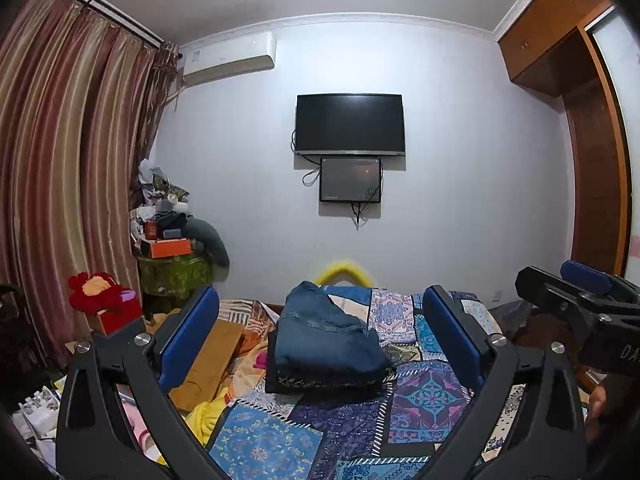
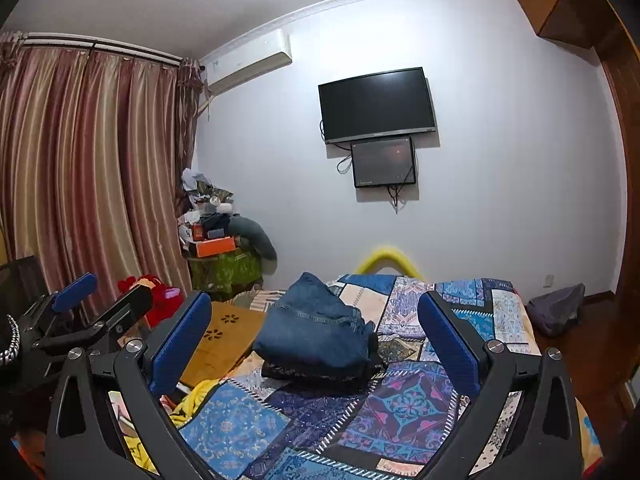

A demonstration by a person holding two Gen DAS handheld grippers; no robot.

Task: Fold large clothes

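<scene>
straight ahead of both tools, folded jeans [image 1: 328, 336] sit atop a dark folded garment [image 1: 320, 384] on the patchwork quilt [image 1: 424, 396]. left gripper [image 1: 320, 344] and right gripper [image 2: 316, 348] are spread wide, empty, neither clearly nearer; the stack runs away from them.

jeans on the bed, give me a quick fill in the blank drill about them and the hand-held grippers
1. The folded jeans lie on top of a ____ folded garment.
2. Both hand-held grippers, left and right, have their jaws ____.
3. The stack rests on a ____ quilt.
4. On the wall behind hangs a dark ____.

Missing words: black; open; patchwork; TV
</scene>
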